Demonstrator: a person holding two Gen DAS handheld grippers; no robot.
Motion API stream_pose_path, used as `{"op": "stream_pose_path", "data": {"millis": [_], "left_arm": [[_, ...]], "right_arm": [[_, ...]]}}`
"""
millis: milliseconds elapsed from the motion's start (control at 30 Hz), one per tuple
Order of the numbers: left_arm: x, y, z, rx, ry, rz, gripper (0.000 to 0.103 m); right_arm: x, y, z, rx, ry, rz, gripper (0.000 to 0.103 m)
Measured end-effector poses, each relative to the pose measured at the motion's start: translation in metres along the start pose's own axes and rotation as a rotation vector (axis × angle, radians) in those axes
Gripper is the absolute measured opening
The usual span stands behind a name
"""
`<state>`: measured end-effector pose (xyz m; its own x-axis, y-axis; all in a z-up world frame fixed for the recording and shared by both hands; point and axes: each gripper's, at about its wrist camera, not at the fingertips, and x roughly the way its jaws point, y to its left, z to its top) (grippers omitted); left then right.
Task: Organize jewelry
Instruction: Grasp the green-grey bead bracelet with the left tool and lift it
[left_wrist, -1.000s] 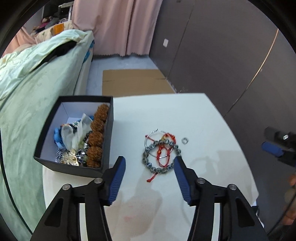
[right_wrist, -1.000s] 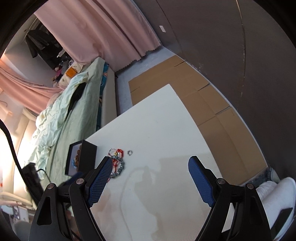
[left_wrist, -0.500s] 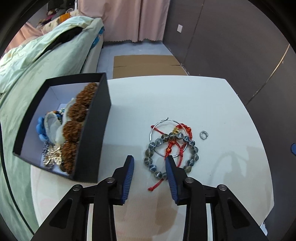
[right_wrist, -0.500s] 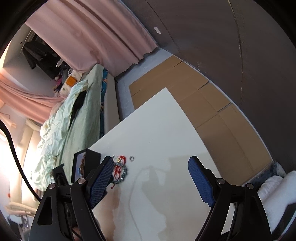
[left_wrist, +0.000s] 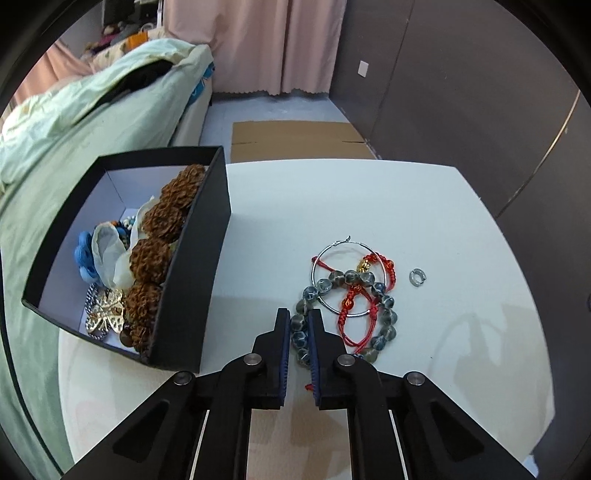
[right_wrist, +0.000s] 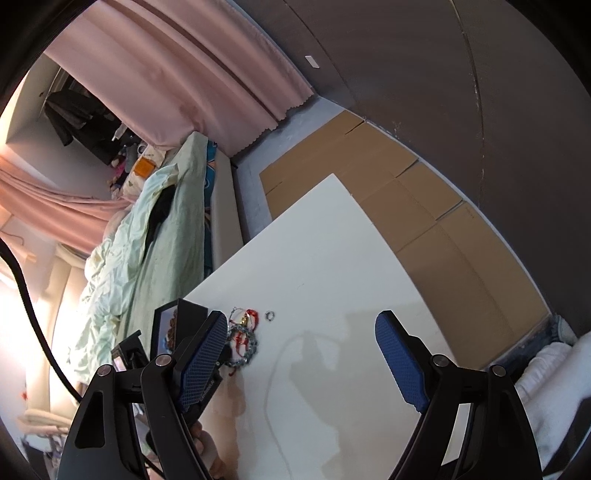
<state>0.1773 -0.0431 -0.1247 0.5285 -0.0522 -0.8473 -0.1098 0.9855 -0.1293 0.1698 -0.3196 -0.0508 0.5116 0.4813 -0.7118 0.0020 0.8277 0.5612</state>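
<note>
Left gripper (left_wrist: 298, 334): jaws closed to a narrow gap around the near arc of the grey bead bracelet (left_wrist: 347, 306), which lies on the white table (left_wrist: 424, 206) just right of the black box (left_wrist: 199, 280). Contact with the beads appears made, though the pads partly hide it.

Right gripper (right_wrist: 301, 354): jaws wide apart, holding nothing, raised above bare table surface.

Finding: the bracelet is not free. A red cord bracelet (left_wrist: 364, 295) and a thin silver hoop (left_wrist: 347, 277) overlap it in one pile. A small silver ring (left_wrist: 417, 277) lies apart, to the right.

Risk: lifting the beads would likely drag the cord and hoop along; either could drop off partway to the box. Round beads may also roll out of a pinch taken on one arc only.

Box status: already holds brown seed beads (left_wrist: 162, 240) and other pieces; space remains on its left side
</note>
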Motion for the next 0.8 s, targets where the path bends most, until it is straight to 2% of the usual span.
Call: {"op": "stream_pose_path", "data": {"millis": [133,333,433,633,800], "left_arm": [[-0.01,0.002,-0.001,-0.019,-0.012,-0.054,0.01],[-0.049,-0.001,0.003,-0.03,-0.101,-0.164,0.009],[-0.063,-0.004,0.005,-0.024,-0.134,-0.192,0.009],[-0.092,0.002,0.011,-0.034,-0.194,-0.251,0.009],[-0.109,0.014,0.016,-0.052,-0.237,-0.265,0.009]], "right_arm": [[0.003,0.003,-0.002,-0.008,0.009,0.002,0.084],[0.011,0.01,-0.007,-0.024,0.027,0.001,0.081],[0.016,0.011,-0.009,-0.025,0.037,-0.001,0.08],[0.031,0.016,-0.011,-0.042,0.061,-0.019,0.073],[0.048,0.025,-0.013,-0.076,0.096,-0.023,0.063]]}}
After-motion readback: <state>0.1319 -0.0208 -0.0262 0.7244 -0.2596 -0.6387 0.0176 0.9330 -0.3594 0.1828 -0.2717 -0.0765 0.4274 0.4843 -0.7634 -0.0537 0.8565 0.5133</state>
